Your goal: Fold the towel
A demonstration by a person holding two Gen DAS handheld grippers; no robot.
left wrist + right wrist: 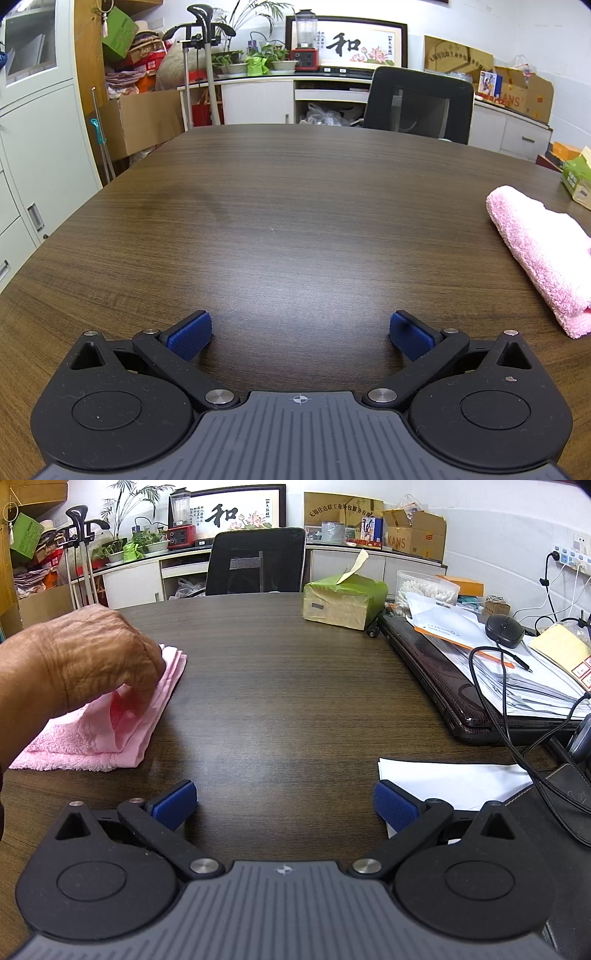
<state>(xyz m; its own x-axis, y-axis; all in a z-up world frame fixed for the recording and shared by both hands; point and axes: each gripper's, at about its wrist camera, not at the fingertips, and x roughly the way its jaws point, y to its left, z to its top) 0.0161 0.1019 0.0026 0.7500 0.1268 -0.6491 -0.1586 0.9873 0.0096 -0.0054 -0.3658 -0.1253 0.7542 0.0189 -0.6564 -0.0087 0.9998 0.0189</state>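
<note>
A pink towel, folded into a thick strip, lies on the dark wooden table at the right edge of the left wrist view. In the right wrist view the towel lies at the left, and a bare hand rests on it with fingers in its folds. My left gripper is open and empty, low over bare table, well left of the towel. My right gripper is open and empty, to the right of the towel and in front of it.
A green tissue box stands at the far side. A laptop under papers, a mouse and cables fill the right. A white sheet lies beside my right fingers. A black chair stands behind the table.
</note>
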